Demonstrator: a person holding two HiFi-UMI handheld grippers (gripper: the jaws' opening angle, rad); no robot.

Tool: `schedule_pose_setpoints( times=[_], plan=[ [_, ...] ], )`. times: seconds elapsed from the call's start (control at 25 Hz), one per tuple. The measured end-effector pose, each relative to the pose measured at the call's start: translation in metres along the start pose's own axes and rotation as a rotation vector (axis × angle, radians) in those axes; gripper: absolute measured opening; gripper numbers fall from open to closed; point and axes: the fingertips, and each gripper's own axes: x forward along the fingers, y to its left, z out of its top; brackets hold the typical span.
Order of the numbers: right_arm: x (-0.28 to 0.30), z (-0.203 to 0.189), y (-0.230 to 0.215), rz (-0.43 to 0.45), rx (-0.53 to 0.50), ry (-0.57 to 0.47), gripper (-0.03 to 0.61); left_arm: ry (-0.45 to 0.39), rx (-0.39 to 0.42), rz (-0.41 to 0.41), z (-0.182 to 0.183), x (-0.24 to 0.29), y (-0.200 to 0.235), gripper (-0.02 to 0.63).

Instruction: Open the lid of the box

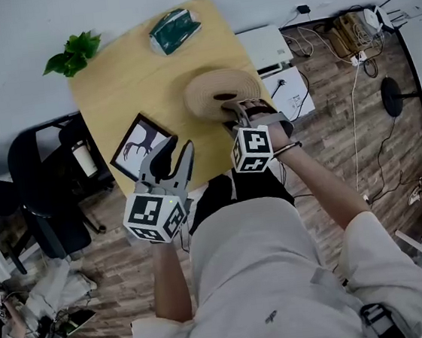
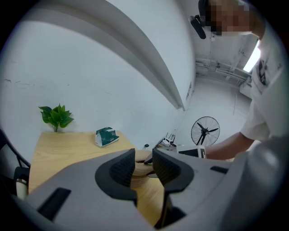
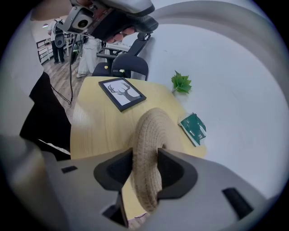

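Pinching the woven lid [image 3: 151,131], right gripper [image 3: 145,163] jaws straddle its rim; left gripper [image 2: 143,163] spread.

The left gripper [image 1: 177,155] hangs in the air at the near left. Its jaws point away from the person and stand a little apart, with nothing between them. The left forearm [image 1: 169,283] is bare below a white sleeve. The right gripper [image 1: 248,110] reaches farther out on a bare, stretched right forearm [image 1: 327,189], its pads pressed against both sides of the woven lid [image 1: 213,90] at its rim.
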Motion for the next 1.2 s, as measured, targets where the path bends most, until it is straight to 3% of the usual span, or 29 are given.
schedule_pose_setpoints(
  times=[1.2],
  plan=[
    [-0.034, 0.016, -0.05, -0.098, -0.049, -0.034, 0.101, -0.031, 0.043, -0.013, 0.028, -0.002, -0.003, 0.11]
  ],
)
